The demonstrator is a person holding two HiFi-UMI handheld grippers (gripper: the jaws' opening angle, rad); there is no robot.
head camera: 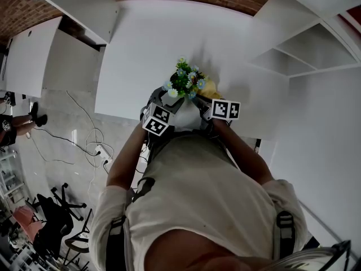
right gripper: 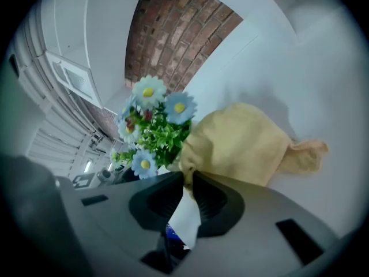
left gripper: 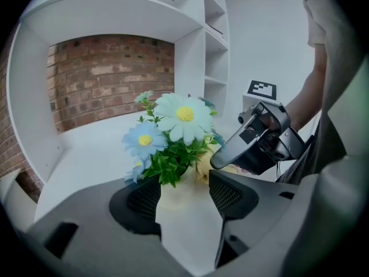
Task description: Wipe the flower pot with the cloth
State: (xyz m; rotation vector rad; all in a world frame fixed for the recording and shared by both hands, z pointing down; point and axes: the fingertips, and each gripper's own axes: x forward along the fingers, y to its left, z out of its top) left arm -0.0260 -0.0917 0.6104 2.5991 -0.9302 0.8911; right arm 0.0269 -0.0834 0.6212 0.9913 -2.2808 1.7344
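Left gripper view: the cream pot point(left gripper: 185, 212) stands upright between the jaws of the left gripper point(left gripper: 184, 190). The jaws are set wide and bear on its two sides, so it is clamped on the pot. Flowers point(left gripper: 173, 128) fill the top.

Head view: the pot sits at the near edge of the white table point(head camera: 146, 49), about mid-width and just in front of the person. Its body is hidden there under the flowers.

Right gripper view: the right gripper point(right gripper: 188, 183) has its jaws together, pinching a fold of the yellow cloth point(right gripper: 242, 146). The cloth is bunched just right of the flowers and below the blooms, with a tail lying to the right on the table. The pot wall cannot be seen in this view.

Step, as judged: wiping is under way, with the cloth at the pot's right flank while the left gripper steadies the pot.

Next move, as judged:
- Drag the cloth down and round the wall, keeping the pinch firm.
- Keep the cloth below the leaves.
- Hold the pot firmly against the sideways push.
- Regrip or turn the pot to reach the patches under the left pads.
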